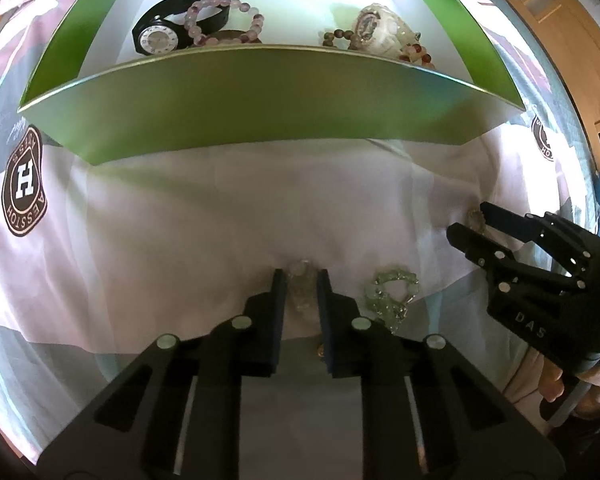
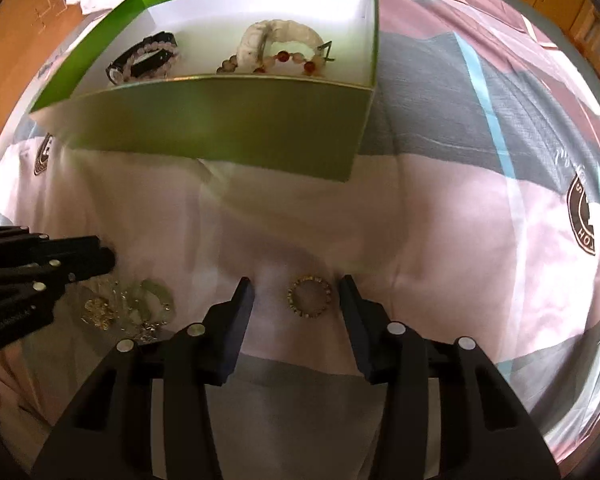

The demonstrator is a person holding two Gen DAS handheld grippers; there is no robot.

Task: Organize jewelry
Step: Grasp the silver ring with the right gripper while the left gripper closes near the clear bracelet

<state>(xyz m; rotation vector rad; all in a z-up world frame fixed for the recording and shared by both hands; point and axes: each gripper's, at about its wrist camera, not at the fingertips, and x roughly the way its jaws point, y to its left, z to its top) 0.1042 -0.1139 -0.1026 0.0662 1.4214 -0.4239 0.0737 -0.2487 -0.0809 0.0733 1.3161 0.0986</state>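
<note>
My left gripper [image 1: 301,276] points down at the bedsheet, its jaws narrow and shut on a pale clear bead bracelet [image 1: 300,294] that fills the gap. Just to its right lies a green crystal bracelet [image 1: 392,292]. My right gripper [image 2: 296,286] is open, its fingers on either side of a small gold beaded ring bracelet [image 2: 310,296] without touching it. Behind both stands a green box [image 1: 260,100] with a white inside. It holds a black watch [image 1: 160,36], a pink bead bracelet [image 1: 220,20], a white watch [image 1: 376,28] and reddish beads [image 1: 416,54].
Everything rests on a soft pink, white and grey bedsheet [image 2: 440,220] with brown round badges [image 1: 22,192]. A gold piece in clear wrap [image 2: 98,308] lies beside the green bracelet, under the left gripper [image 2: 104,256]. Wooden furniture [image 1: 572,20] stands beyond the bed.
</note>
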